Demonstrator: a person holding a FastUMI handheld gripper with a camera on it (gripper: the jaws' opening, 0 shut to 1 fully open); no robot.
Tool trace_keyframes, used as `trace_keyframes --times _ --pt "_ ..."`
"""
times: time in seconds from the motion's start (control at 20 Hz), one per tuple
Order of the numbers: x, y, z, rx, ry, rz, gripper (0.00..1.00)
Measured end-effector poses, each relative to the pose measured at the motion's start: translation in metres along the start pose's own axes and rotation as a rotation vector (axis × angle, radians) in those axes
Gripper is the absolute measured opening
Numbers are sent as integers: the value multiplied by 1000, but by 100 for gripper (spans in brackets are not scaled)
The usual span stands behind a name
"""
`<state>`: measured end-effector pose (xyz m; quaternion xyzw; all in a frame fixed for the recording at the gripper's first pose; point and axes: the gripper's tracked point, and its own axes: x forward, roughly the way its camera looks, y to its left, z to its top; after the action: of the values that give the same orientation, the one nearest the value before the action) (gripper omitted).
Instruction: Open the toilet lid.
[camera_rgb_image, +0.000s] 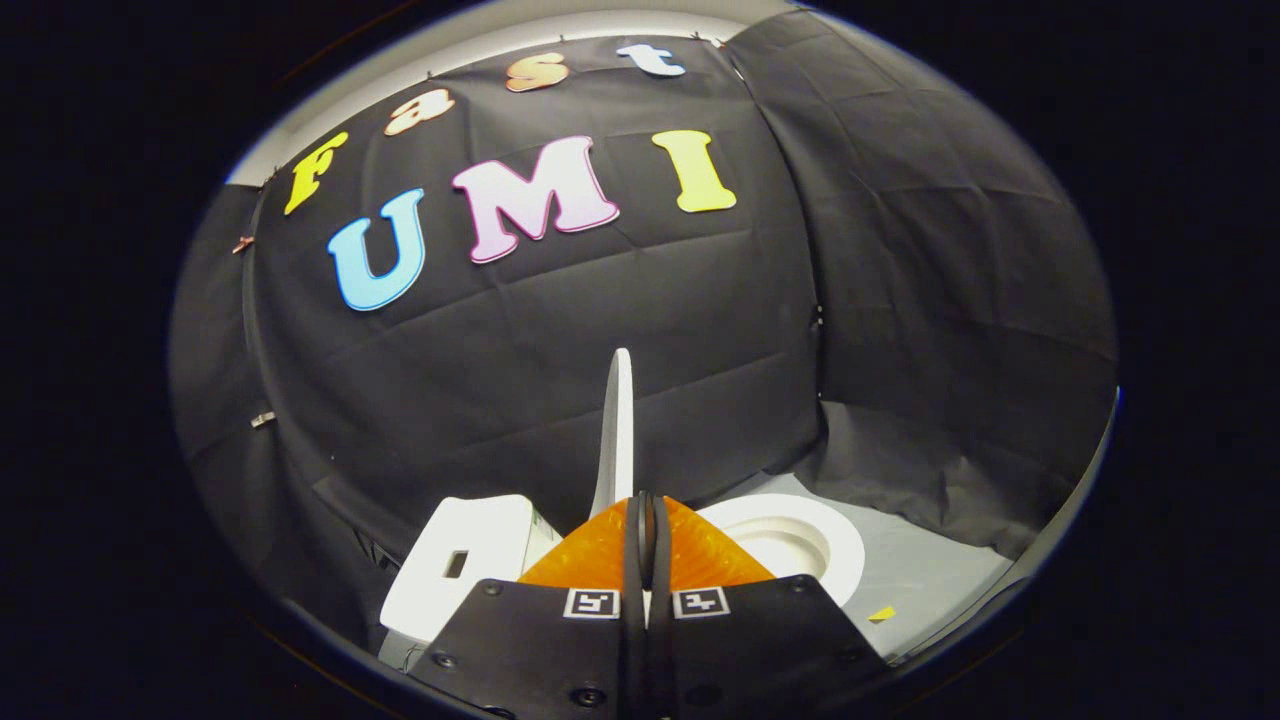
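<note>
tool (647, 515) fingers pinch the upright toilet lid (620, 430) beside the bowl (800, 540).

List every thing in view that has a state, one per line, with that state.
Lid: raised, standing on edge, seen edge-on, its lower edge between the fingers.
Gripper: fingers close together on the lid's edge.
Bowl: uncovered, the seat down, right of the fingers.
Tank: top closed, left of the fingers.
</note>
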<state>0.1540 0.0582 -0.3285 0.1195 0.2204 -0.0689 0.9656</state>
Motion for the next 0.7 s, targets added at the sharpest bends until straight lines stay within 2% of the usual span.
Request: trace_keyframes --times 0.45,0.7 --pt "-20 80 -8 -177 -17 85 5" --pt "-25 109 -17 -261 -16 120 5"
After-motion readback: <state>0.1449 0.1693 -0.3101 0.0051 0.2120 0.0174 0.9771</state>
